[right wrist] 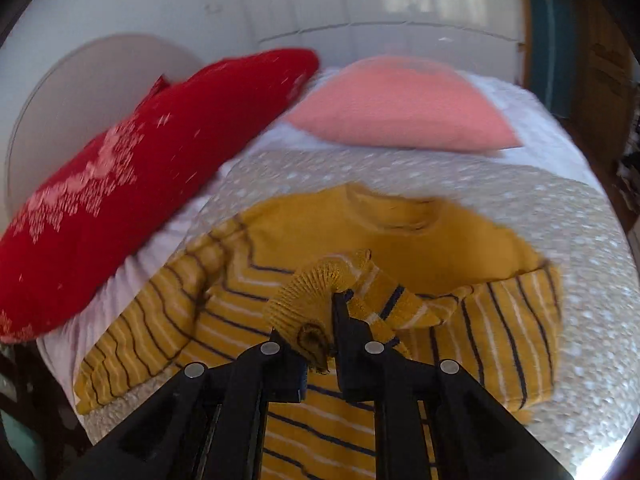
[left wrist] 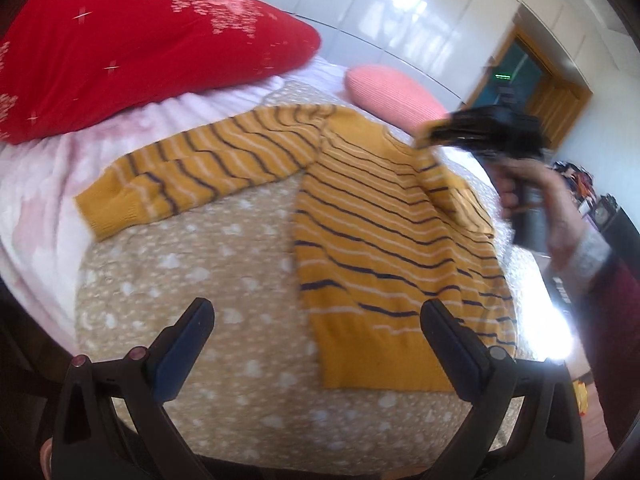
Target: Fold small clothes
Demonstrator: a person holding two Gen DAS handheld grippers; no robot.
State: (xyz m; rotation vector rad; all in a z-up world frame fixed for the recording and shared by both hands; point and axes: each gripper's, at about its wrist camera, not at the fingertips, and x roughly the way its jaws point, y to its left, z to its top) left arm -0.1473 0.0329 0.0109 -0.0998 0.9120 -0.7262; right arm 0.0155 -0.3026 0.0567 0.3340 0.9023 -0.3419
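a: sweater (left wrist: 384, 236), mustard with dark and white stripes, lies flat on the dotted blanket (left wrist: 224, 360) of the bed, collar toward the pillows. which step is in hand?

b: judged from the lie of the cloth, the first sleeve fold. the right gripper (right wrist: 320, 322) has its jaws closed on the ribbed cuff (right wrist: 308, 304) of one sleeve, raised above the chest; the other sleeve (left wrist: 192, 172) is spread out to the side, not yet folded.

a: and the left gripper (left wrist: 316, 348)?

b: jaws wide apart, holding nothing, poised over the hem.

a: what does the next move call for?

b: probably laying the cuff across the body and releasing, without dragging the torso askew; then the spread sleeve.

a: surroundings, obstacles?

b: red pillow (left wrist: 132, 48) near the spread sleeve, pink pillow (right wrist: 400, 108) beyond the collar. neither touches the body panel; the red one may crowd the left side.
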